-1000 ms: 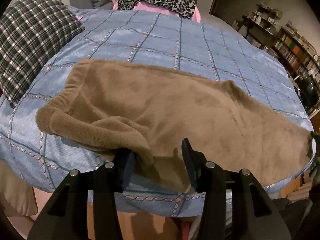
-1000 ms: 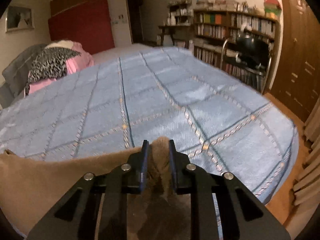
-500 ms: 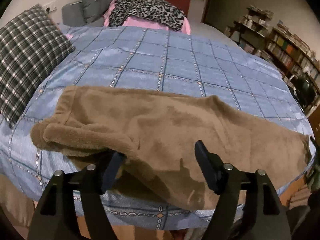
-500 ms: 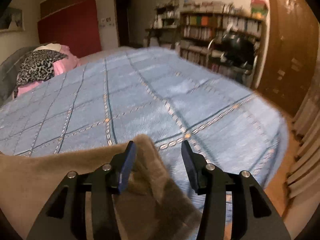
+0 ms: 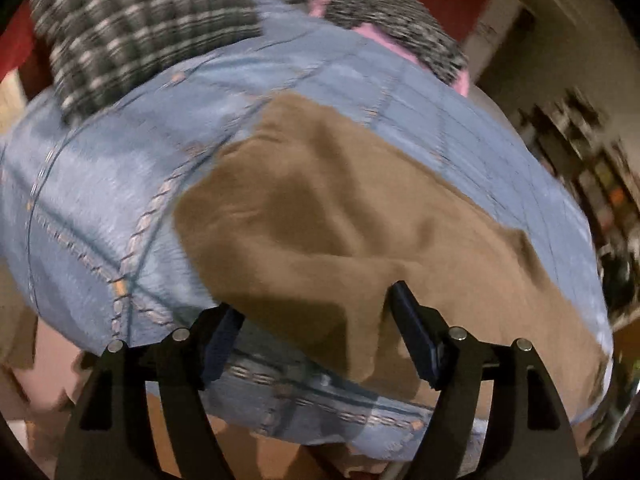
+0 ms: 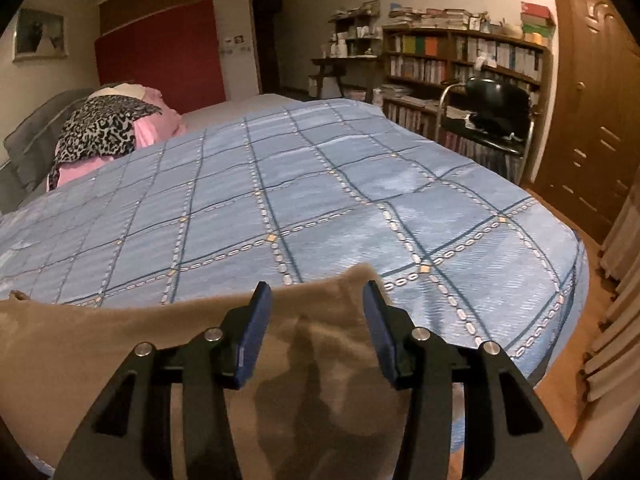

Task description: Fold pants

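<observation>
Brown fleece pants (image 5: 360,232): spread flat across the near edge of the blue checked bedspread (image 6: 320,184), plaid pillow (image 5: 132,28) beyond the waist end. Left claw (image 5: 316,336): wider than a second ago, empty, above the pants. Right claw (image 6: 316,332): likewise released from the leg end, holding nothing. First fold laid; regrasp due.

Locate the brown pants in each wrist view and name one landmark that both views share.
Left wrist view: the brown pants fill the centre and lower right, lying on the blue checked bedspread.
Right wrist view: the pants cross the bottom of the picture from the left edge to beyond the gripper fingers.
Shared landmark: the leopard-print cloth on pink bedding, at the far side of the bed.
</observation>
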Demonstrator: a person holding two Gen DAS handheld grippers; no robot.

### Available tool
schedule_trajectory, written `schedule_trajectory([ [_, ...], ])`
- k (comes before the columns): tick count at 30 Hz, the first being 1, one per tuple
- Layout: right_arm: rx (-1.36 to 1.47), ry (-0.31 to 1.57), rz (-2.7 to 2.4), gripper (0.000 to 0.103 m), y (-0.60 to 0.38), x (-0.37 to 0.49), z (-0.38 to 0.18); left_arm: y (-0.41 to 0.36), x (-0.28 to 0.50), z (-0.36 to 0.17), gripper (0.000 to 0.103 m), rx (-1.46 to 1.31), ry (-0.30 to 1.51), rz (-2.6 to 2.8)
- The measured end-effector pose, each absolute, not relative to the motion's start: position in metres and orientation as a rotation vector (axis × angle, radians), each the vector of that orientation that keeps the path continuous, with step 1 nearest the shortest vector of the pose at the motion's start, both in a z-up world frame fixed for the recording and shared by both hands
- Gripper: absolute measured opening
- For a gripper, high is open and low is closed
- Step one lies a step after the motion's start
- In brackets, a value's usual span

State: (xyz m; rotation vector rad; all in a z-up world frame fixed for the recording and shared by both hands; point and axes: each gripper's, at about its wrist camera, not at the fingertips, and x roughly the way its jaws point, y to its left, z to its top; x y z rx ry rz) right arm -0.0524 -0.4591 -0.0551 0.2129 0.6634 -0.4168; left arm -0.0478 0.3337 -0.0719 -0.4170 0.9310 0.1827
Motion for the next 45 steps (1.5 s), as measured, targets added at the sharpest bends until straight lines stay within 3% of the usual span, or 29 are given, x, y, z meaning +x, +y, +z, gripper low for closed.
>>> schedule_trajectory([
  [13,0.254,0.753,-0.421,0.048,-0.445,-0.065,-0.081,0.379,-0.051,-0.056,0.075,-0.392,0.829,0.372],
  [22,0.258,0.748,-0.324,0.048,-0.412,-0.052,-0.075,0.349,0.016,-0.036,0.080,-0.355,0.815,0.183],
  [27,0.218,0.754,-0.124,0.049,-0.352,-0.019,-0.067,0.337,0.043,-0.048,0.081,-0.323,0.851,0.130],
  [29,0.213,0.755,-0.049,0.055,-0.329,-0.004,-0.063,0.340,0.051,-0.051,0.081,-0.325,0.853,0.119],
  [45,0.139,0.847,0.553,0.055,-0.096,0.118,-0.055,0.363,0.093,-0.073,0.081,-0.369,0.914,0.028],
])
